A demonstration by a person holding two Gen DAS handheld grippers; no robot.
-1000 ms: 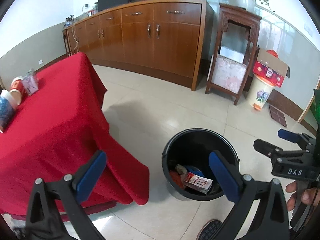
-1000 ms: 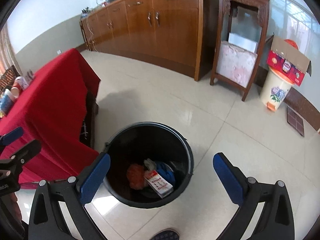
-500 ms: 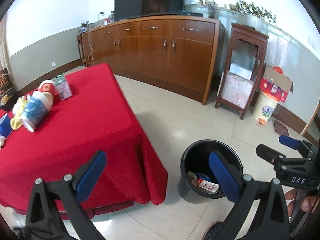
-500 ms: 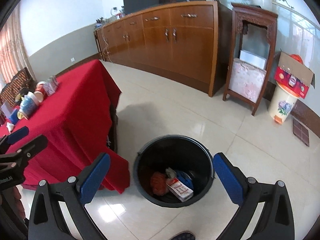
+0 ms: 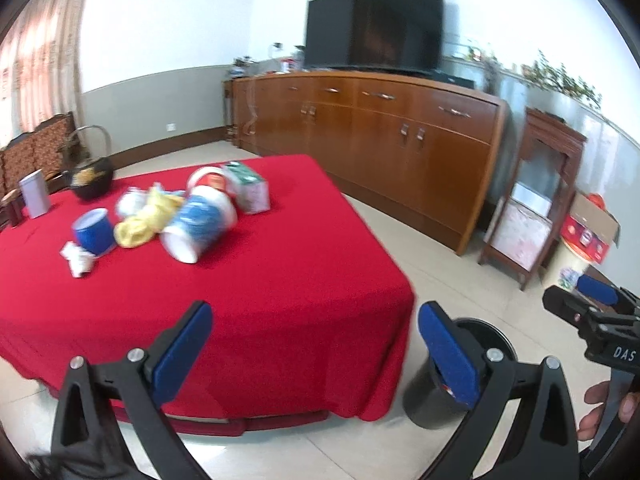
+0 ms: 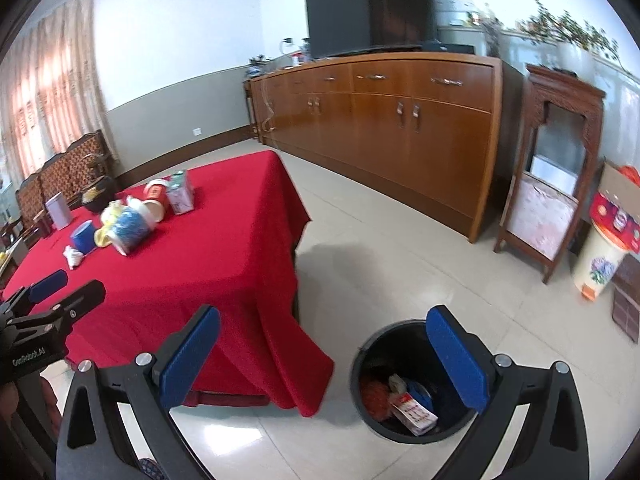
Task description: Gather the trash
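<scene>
On the red worktop (image 5: 280, 264) we list cups (image 5: 200, 224) and wrappers (image 5: 140, 224); black bin (image 6: 400, 360) beside; left gripper (image 5: 316, 344) and right gripper (image 6: 324, 356) jaws wide, empty.

Square table (image 5: 280, 280) draped in a red cloth hanging down to near the pale tiled floor (image 6: 400, 248). Sitting on the cloth toward the far left: blue-and-white paper tub (image 5: 198, 226) lying on its side, crumpled yellow plastic wrapper (image 5: 138, 224) touching it, short blue cylinder can (image 5: 93, 230) standing upright, small white crumpled scrap (image 5: 78, 260) just beside the can, red-and-white cup (image 5: 210, 179), green-topped carton (image 5: 250, 190), grey upright tin (image 5: 35, 194), dark round basket with hoop handle (image 5: 91, 174). Round black plastic bin (image 6: 376, 360) standing on the floor near the table corner, holding an orange wad and a red-and-white carton.
</scene>
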